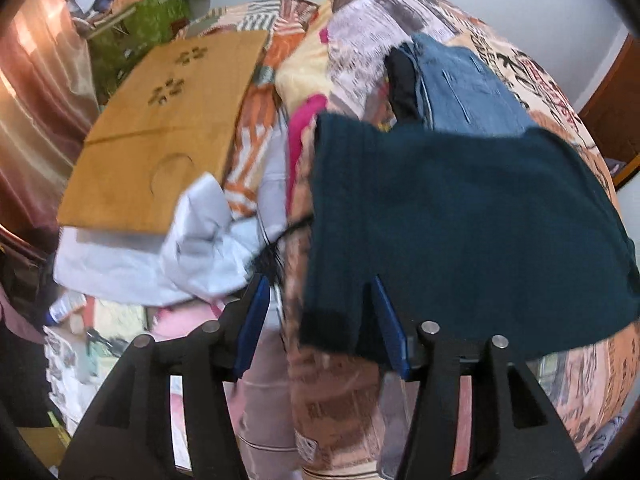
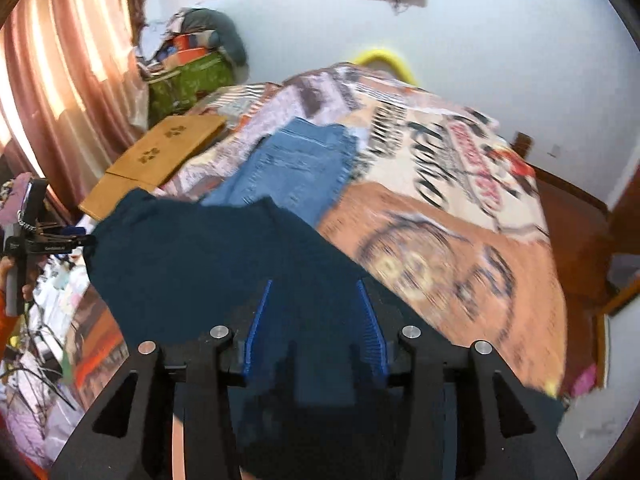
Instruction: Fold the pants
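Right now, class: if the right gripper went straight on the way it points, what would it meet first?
Most likely the dark teal pants, lying between the right gripper and the blue jeans; depth is unclear.

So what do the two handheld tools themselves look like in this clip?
Both match: the left tool and right tool have matte black angular frames with triangular cut-outs, silver round pivot pins, and blue ribbed finger pads. No cables or markings are visible on them.
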Available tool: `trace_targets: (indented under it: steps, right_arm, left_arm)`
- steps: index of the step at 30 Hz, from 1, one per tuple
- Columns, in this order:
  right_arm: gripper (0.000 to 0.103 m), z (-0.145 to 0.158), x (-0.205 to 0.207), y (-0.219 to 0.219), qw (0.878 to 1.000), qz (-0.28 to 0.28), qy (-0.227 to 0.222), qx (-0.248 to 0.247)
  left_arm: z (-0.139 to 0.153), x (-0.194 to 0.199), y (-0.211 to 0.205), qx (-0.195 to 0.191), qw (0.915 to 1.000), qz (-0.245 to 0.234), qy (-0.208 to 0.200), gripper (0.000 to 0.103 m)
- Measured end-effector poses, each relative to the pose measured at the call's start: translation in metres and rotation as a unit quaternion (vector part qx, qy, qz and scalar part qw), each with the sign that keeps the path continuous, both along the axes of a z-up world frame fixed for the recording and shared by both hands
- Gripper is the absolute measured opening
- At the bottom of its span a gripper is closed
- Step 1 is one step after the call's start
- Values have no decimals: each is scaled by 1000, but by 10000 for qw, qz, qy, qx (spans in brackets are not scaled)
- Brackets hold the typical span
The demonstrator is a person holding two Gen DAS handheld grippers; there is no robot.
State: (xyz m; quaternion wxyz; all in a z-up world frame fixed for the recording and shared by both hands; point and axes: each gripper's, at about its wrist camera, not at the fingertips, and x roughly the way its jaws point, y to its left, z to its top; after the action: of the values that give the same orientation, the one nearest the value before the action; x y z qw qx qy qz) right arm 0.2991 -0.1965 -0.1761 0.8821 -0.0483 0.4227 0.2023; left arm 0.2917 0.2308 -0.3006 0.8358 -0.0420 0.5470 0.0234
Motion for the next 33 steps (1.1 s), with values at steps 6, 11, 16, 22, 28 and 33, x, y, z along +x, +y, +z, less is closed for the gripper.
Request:
trace_targets:
  steps: [6, 11, 16, 22, 28, 33]
  right_arm:
    - [39, -17, -36, -49, 9975, -662, 247, 78]
    - [39, -28, -62, -88, 9915, -1242, 365, 132]
    - [39, -31, -86, -128, 9840, -1715, 385, 278]
    - [45, -31, -105, -179, 9727, -2284, 243, 331]
    - [45, -41, -116, -231, 9605, -2744, 156, 432]
    - [45, -56, -131, -273, 9465, -3173, 209, 553]
  left_arm:
    - [-10, -9, -17, 581, 9981, 29, -189, 34]
    - [-28, -7, -1, 597, 9974, 396, -24, 34]
    - [-20, -11, -9, 651, 9975, 275, -38, 35]
    - [32, -15, -38, 787, 9960, 164, -381, 36]
    - [83, -2, -97, 655, 9941, -85, -861, 41]
    - [104, 15, -171, 516, 9912, -526, -1099, 46]
